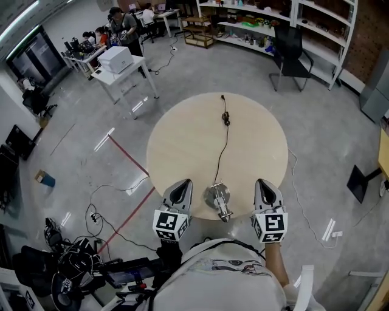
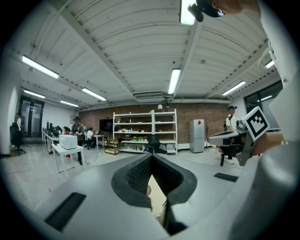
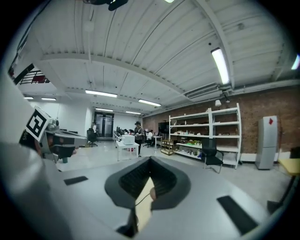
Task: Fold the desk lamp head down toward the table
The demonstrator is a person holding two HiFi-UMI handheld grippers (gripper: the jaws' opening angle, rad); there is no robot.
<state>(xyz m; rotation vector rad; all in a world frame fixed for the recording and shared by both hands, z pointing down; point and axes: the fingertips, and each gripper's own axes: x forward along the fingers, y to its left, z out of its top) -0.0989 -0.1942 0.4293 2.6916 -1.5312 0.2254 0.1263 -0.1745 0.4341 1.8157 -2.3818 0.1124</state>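
The silver desk lamp (image 1: 219, 201) lies low at the near edge of the round pale wooden table (image 1: 182, 140). Its black cable (image 1: 223, 146) runs across the top to the far side. In the head view my left gripper (image 1: 180, 189) hovers just left of the lamp and my right gripper (image 1: 265, 188) just right of it; neither touches it. Both are raised and point roughly level across the room. In the left gripper view the left gripper (image 2: 151, 161) is shut and empty, as is the right gripper (image 3: 149, 164) in its own view. A sliver of table shows below each.
A white side table with a printer (image 1: 115, 59) stands at the back left with people behind it. A black office chair (image 1: 290, 48) and white shelves (image 1: 273, 18) line the back. Red floor tape (image 1: 130, 158) and loose cables lie left of the table.
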